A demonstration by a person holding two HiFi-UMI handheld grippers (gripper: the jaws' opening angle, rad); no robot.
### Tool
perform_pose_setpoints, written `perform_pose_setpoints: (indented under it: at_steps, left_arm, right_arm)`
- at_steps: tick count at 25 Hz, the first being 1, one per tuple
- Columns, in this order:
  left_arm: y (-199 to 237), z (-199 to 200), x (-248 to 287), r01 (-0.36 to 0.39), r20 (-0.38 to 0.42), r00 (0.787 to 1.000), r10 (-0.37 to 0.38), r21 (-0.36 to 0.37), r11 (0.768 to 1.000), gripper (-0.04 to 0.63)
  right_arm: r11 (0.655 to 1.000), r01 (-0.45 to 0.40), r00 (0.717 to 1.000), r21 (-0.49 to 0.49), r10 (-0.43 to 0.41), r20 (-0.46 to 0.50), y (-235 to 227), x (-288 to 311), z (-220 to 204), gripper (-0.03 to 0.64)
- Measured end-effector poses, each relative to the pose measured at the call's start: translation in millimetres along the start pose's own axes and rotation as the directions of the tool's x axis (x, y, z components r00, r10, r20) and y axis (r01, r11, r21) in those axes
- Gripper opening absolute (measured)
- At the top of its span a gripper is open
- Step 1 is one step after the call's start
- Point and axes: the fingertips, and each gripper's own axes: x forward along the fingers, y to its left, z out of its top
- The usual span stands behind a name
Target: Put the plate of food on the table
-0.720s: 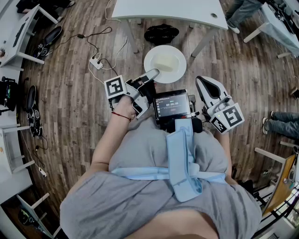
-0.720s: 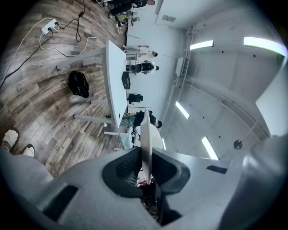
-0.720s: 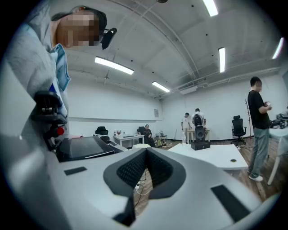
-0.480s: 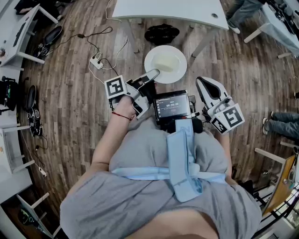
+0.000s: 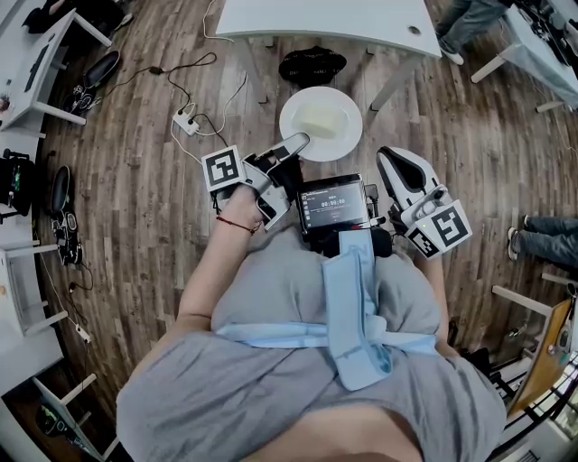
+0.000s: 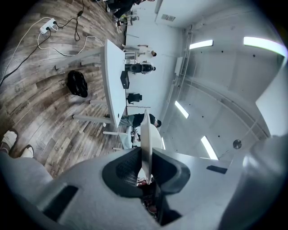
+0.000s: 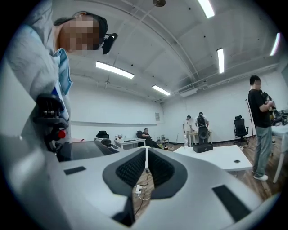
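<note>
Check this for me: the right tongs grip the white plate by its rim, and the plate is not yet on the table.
One thing is wrong: the side. The left tongs grip the white plate by its rim, as the left gripper view shows. The right tongs are shut on nothing. The plate is not yet on the table.

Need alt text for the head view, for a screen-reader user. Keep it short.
Seen from above, the left gripper clamps the rim of a round white plate carrying pale food, held above the brown wood-plank floor just short of a white rectangular table. The right gripper is shut and empty beside it.
</note>
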Motion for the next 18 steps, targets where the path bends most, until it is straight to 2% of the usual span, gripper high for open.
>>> perform_pose_setpoints:
  at_steps: [8,18]
  left_arm:
    - [8,12,5,-0.006,-0.008,1.000,0.006,-0.013,1.000,0.046]
    - [11,16,16,-0.015,-0.036,0.999,0.014,-0.020,1.000,0.046]
  right_arm:
    - [0.998,0.017,1.000,0.056,-0.018,0.016,-12,7,-10,0.034]
    - [0.997,-0.001,1.000,0.073,-0.001,0.031,-21,19,-8,0.034]
